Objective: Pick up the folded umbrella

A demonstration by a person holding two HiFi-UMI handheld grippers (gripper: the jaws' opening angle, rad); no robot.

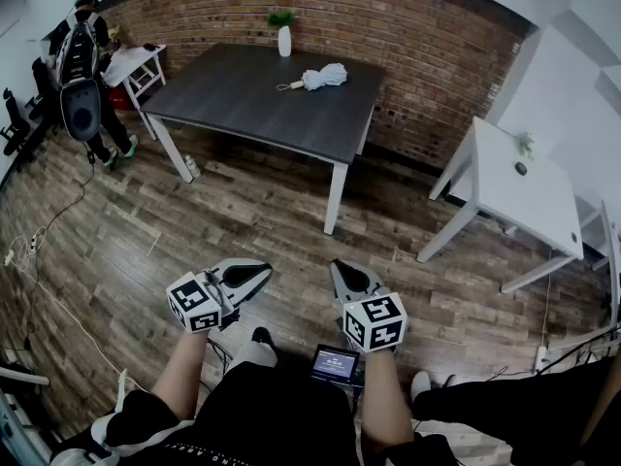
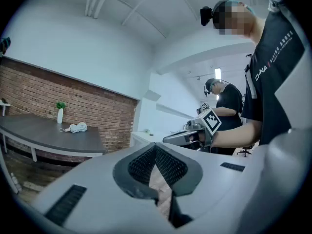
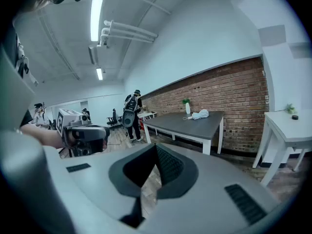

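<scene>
Near the far edge of the dark table (image 1: 243,100) lies the folded umbrella (image 1: 325,77). My left gripper (image 1: 260,273) and right gripper (image 1: 340,270) are both clenched, empty, well apart from it.

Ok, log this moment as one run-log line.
phase: pre-approach | folded umbrella: on dark table, untouched | left gripper: shut, empty | right gripper: shut, empty

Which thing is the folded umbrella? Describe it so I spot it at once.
In front of the red brick wall stands a dark grey table with white legs. On its far side, near the wall, lies the folded umbrella, a pale, crumpled fabric bundle. Its only tabletop neighbour, a white vase holding a green plant, stands upright to its left in the head view.
</scene>
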